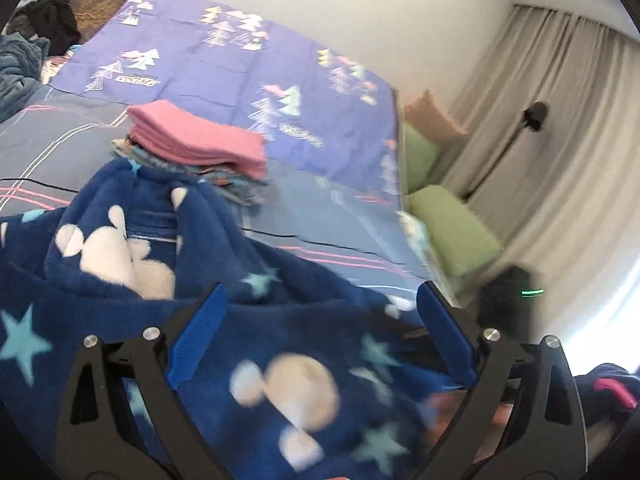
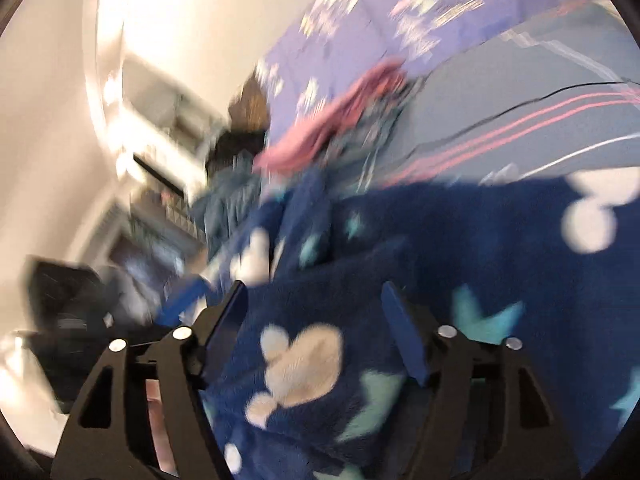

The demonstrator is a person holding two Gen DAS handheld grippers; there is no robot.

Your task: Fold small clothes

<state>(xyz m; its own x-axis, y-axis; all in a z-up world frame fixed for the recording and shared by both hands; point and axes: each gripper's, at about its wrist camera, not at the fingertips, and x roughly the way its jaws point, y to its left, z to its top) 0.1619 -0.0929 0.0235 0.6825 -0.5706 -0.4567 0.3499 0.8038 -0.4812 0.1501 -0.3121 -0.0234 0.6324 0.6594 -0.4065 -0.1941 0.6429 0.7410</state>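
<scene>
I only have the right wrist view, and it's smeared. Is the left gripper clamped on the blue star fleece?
Observer: No. The left gripper is wide open; the blue fleece lies loose between its fingers.
Operator: Where's the finished pile?
Observer: Just beyond the fleece on the bed, with a neatly folded pink piece on top.
Operator: Anything past the bed's far edge?
Observer: Two green cushions, in front of a curtain.

Left gripper point(image 1: 320, 332) spread wide; right gripper point(image 2: 312, 328) likewise, tilted downward.
</scene>
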